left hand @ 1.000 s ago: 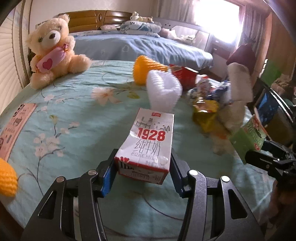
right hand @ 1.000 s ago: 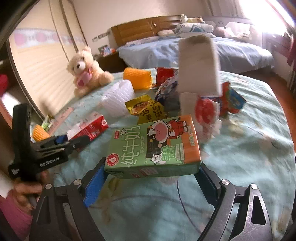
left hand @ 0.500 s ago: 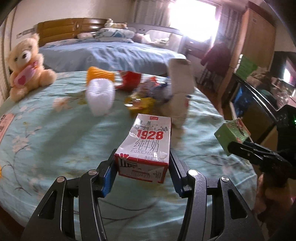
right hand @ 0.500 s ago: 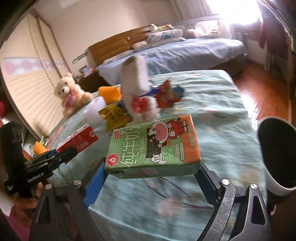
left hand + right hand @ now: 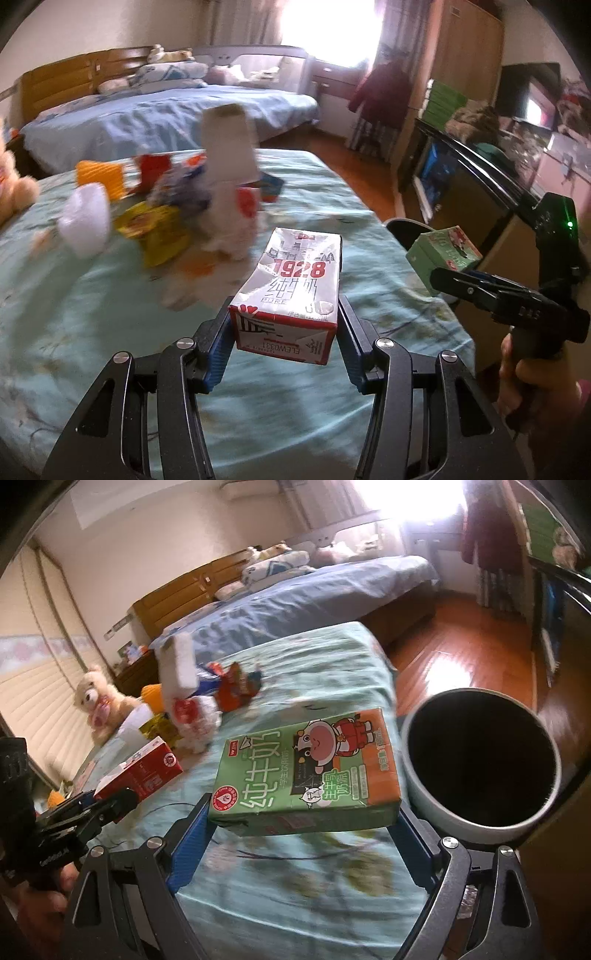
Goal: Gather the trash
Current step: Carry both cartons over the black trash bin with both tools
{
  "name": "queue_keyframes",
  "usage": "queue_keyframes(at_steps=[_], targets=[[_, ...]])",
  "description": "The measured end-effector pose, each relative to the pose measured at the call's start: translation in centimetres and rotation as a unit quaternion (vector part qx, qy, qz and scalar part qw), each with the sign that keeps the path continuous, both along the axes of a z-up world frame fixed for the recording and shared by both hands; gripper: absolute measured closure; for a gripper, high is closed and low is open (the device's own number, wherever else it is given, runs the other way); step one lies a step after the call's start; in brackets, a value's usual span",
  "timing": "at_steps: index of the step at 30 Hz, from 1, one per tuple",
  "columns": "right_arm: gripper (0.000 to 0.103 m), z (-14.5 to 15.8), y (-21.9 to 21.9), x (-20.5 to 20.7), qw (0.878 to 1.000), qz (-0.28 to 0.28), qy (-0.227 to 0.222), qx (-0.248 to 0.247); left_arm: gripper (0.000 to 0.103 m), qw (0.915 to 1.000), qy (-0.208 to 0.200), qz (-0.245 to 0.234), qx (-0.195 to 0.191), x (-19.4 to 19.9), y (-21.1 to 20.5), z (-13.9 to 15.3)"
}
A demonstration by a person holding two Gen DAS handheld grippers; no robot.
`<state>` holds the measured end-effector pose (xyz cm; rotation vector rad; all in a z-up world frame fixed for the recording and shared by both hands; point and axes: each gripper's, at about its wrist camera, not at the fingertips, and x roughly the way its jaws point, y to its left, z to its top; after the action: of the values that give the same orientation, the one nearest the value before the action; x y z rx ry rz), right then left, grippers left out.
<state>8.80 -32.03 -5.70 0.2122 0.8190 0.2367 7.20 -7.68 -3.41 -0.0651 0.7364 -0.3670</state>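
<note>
My left gripper (image 5: 282, 332) is shut on a white and red "1928" milk carton (image 5: 295, 288) and holds it above the bed's right part. My right gripper (image 5: 299, 823) is shut on a green and orange milk carton (image 5: 310, 771), held just left of a white bin with a black inside (image 5: 480, 771). In the left wrist view the green carton (image 5: 441, 253) and right gripper (image 5: 448, 278) show at right, with the bin's rim (image 5: 402, 223) behind them. In the right wrist view the red carton (image 5: 142, 771) and left gripper (image 5: 118, 799) show at left.
A pile of wrappers and packets (image 5: 177, 210) with a white upright carton (image 5: 229, 147) lies on the teal floral bedspread (image 5: 92, 314). A teddy bear (image 5: 99, 705) sits at the far left. A second bed (image 5: 147, 114), a wooden floor (image 5: 461, 638) and a TV cabinet (image 5: 461, 177) lie beyond.
Both grippers have swung to the right with their cartons. The bin has come much nearer in the right wrist view, and the trash pile has slid left.
</note>
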Motion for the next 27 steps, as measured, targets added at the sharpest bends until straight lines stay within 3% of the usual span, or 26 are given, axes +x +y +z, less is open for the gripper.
queue_keyframes(at_steps=[14,27], targets=[[0.012,-0.4,-7.5,-0.9,0.997,-0.075,0.008,-0.002,0.053,0.9976,-0.006,-0.067,0.018,1.4,-7.1,0.2],[0.012,-1.1,-11.7,-0.1,0.995,-0.1,0.023,-0.007,0.053,0.9936,-0.007,-0.107,0.035,3.5,-12.5,0.0]])
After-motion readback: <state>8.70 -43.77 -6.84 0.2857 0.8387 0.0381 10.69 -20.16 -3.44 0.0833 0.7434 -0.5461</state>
